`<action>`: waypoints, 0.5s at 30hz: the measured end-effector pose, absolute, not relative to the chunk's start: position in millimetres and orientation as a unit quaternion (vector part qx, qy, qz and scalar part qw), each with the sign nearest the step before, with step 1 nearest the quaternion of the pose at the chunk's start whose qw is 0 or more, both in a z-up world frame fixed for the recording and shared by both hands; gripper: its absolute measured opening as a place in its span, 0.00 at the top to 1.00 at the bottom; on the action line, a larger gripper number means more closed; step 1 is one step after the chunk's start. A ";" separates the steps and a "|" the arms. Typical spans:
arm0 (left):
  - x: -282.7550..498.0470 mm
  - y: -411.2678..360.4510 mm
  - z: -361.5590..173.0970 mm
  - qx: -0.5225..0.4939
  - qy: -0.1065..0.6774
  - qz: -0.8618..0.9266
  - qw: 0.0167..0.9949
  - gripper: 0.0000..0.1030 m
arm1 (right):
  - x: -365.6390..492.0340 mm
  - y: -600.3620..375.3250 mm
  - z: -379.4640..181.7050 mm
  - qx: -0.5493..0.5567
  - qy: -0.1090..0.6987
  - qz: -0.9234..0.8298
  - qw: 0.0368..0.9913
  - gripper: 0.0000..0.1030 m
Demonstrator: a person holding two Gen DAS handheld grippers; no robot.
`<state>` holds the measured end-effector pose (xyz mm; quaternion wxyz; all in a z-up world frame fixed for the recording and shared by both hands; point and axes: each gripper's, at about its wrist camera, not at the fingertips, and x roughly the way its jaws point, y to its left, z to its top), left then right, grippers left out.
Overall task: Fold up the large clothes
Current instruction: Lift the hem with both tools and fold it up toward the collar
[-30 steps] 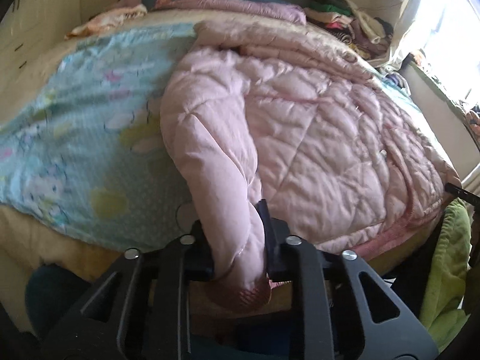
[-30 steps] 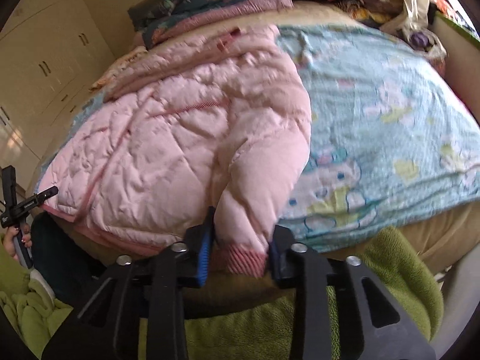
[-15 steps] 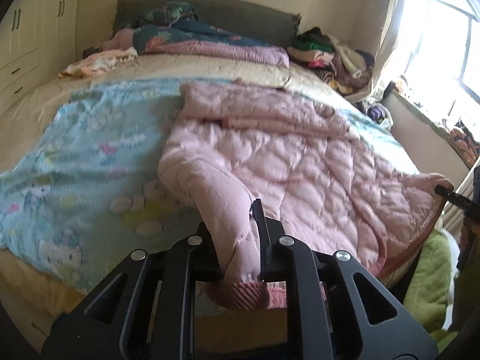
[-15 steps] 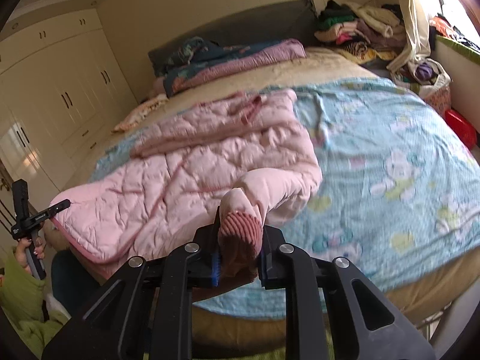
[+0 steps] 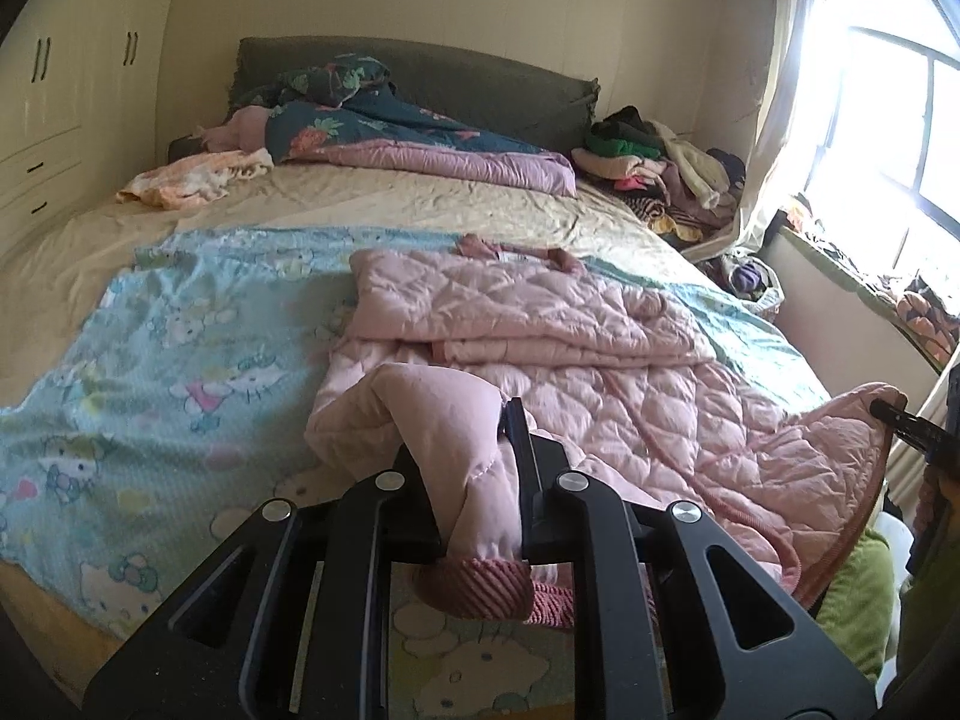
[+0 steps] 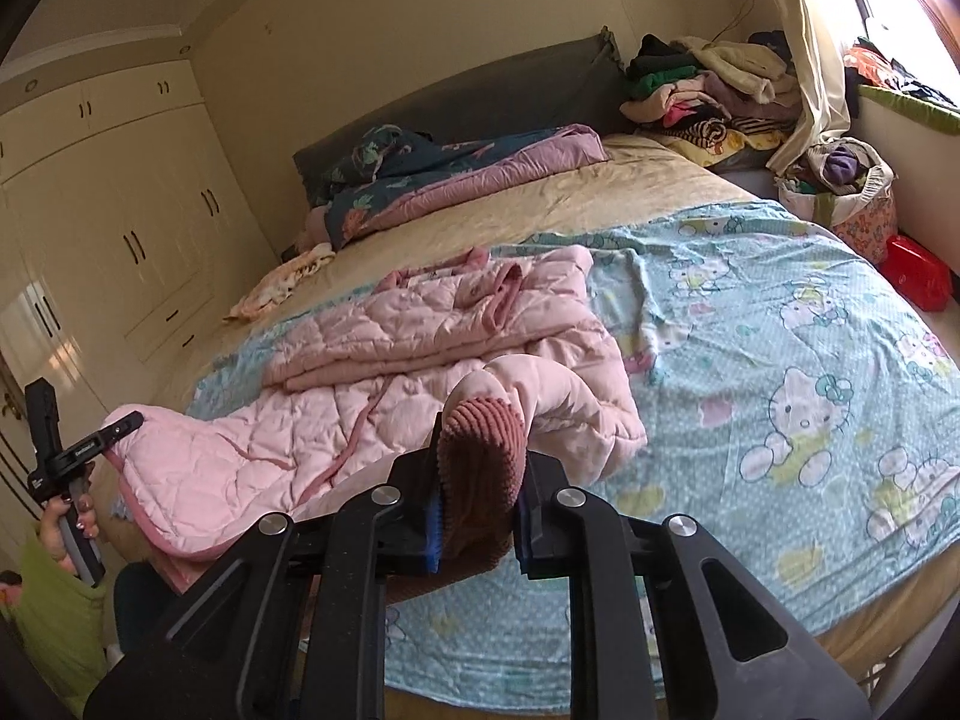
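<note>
The pink quilted jacket point(image 5: 540, 360) is lying spread across the blue cartoon-print sheet point(image 5: 168, 372), which is covering the near end of the bed point(image 5: 372, 198), with the jacket's collar end folded over toward the dark headboard point(image 5: 456, 90) and its hem hanging off the near edge of the sheet. The left claw point(image 5: 474, 498) is clamping one sleeve point(image 5: 444, 420) just above its ribbed cuff point(image 5: 480, 585), so the cuff is dangling below the fingers while the rest of the sleeve is arching up and back onto the jacket. The right claw point(image 6: 477, 516) is gripping the other sleeve point(image 6: 564, 396) right at its ribbed cuff point(image 6: 480, 450), which is bulging up between the blue-padded fingers, above the near edge of the sheet. In the right wrist view the left claw point(image 6: 123, 423) is showing at the jacket's far hem corner. A pile of clothes point(image 5: 660, 162) is sitting beside the headboard, next to the window point(image 5: 888, 138).
</note>
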<state>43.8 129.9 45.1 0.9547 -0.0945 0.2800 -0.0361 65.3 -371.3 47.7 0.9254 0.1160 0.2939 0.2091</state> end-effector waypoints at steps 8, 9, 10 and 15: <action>57.4 137.3 63.0 -0.104 0.261 -0.033 0.959 0.91 | 75.2 -368.8 67.8 0.112 0.275 0.211 0.931 0.85; 58.3 138.7 64.9 -0.106 0.259 -0.034 0.960 0.91 | 76.5 -368.8 71.2 0.111 0.272 0.211 0.932 0.85; 59.7 140.2 68.0 -0.109 0.255 -0.034 0.960 0.91 | 77.8 -369.3 73.9 0.111 0.270 0.211 0.933 0.85; 66.2 145.7 78.9 -0.116 0.247 -0.033 0.961 0.91 | 84.8 -367.6 90.5 0.106 0.256 0.212 0.937 0.85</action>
